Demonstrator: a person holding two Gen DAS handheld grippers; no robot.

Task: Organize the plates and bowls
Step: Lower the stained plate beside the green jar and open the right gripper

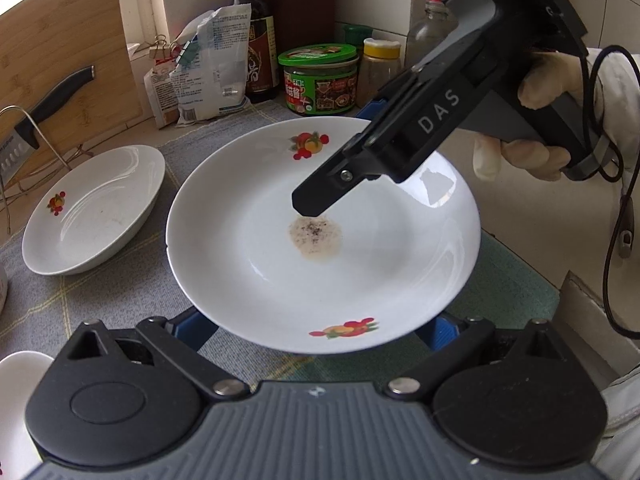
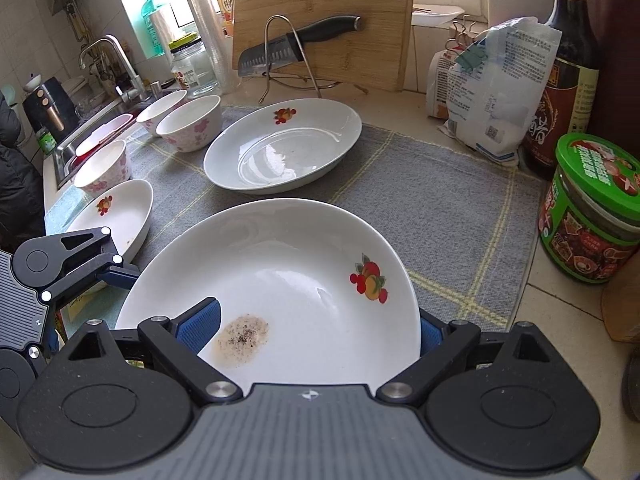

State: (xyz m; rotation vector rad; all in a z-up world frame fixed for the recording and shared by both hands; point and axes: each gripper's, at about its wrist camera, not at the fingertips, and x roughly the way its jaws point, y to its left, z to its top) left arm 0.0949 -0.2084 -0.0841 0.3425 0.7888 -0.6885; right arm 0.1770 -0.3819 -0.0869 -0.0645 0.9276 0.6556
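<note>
A white deep plate (image 1: 320, 272) (image 2: 304, 248) with fruit prints and a brown peppered stain hangs above the grey mat (image 2: 440, 208). My right gripper (image 2: 316, 320) (image 1: 340, 158) is shut on it at a wide span. One finger (image 1: 316, 200) lies on the plate's inside by the stain, the other sits under the rim. My left gripper (image 1: 318, 332) (image 2: 120, 274) stands open, both blue pads under the plate's near rim. Two similar plates (image 2: 280, 148) (image 2: 116, 212) lie on the mat.
Three floral bowls (image 2: 188, 120) stand by the sink (image 2: 100, 136). A knife in a wire rack (image 2: 280, 48) and a bamboo board (image 2: 320, 8) are behind. Bags (image 2: 492, 92), a dark sauce bottle (image 2: 568, 72) and a green-lidded jar (image 2: 588, 212) line the right side.
</note>
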